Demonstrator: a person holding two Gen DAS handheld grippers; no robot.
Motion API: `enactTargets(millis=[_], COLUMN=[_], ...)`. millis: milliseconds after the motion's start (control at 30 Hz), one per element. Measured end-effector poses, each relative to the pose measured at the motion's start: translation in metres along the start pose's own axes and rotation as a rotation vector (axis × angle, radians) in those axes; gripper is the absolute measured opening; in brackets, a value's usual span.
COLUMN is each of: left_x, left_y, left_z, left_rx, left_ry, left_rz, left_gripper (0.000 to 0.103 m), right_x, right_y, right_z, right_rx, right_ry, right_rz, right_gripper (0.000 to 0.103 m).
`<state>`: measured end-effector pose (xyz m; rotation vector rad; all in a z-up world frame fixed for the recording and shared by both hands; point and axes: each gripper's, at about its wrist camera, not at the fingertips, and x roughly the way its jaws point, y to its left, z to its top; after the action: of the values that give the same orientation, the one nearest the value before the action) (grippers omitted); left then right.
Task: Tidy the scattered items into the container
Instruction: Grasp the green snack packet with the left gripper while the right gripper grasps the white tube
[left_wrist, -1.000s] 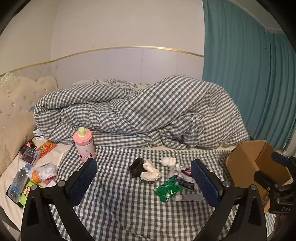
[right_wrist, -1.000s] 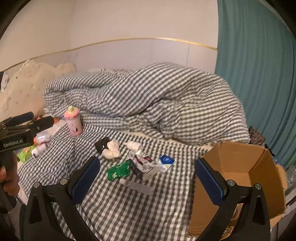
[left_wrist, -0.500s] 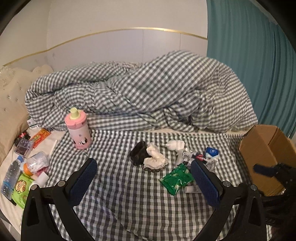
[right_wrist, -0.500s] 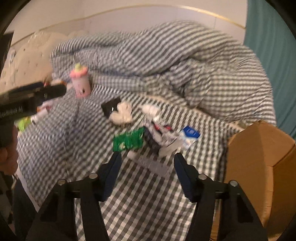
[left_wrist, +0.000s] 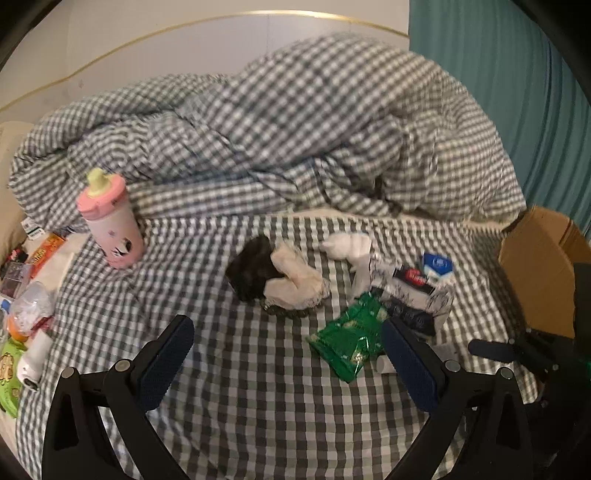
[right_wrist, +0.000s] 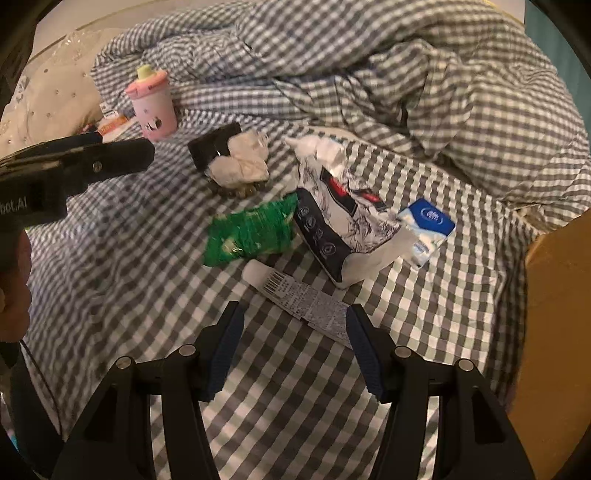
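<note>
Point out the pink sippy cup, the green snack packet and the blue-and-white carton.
pink sippy cup (left_wrist: 112, 225), left wrist view, on its pale pink body below the lid.
green snack packet (right_wrist: 251, 230), right wrist view, on the middle of the crinkled foil.
blue-and-white carton (right_wrist: 428, 227), right wrist view, on its printed face.

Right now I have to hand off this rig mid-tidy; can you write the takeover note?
Left gripper: open, empty, above the checked sheet.
Right gripper: open, empty, jaws either side of the near end of the flat white tube, not gripping.
The green packet, black-and-white bag, blue-and-white carton, crumpled tissues and pink cup lie on the sheet.
Cardboard box sits at the right; its inside is not visible.
Done: nothing visibly boxed. Left: everything; more clutter sits by the pillow.
</note>
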<state>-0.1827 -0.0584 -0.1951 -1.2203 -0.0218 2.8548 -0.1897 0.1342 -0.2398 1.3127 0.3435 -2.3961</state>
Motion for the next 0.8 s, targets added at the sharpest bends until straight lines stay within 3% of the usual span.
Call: enactTargets(millis=[233, 800], left_x=[0.031, 0.09], left_y=[-0.004, -0.033], left_z=[-0.007, -0.027], left_rx=[0.04, 0.268], left_ry=[0.054, 0.193], left_rz=[-0.017, -0.134], left_gripper=[0.103, 0.103], right_x=[0.021, 0.052], right_y=[-0.009, -0.007], right_z=[0.0, 0.01], right_rx=[-0.015, -0.057], right_ry=[0.019, 0.059], right_rz=[0.023, 0.028], right_gripper=[0.058, 0.058])
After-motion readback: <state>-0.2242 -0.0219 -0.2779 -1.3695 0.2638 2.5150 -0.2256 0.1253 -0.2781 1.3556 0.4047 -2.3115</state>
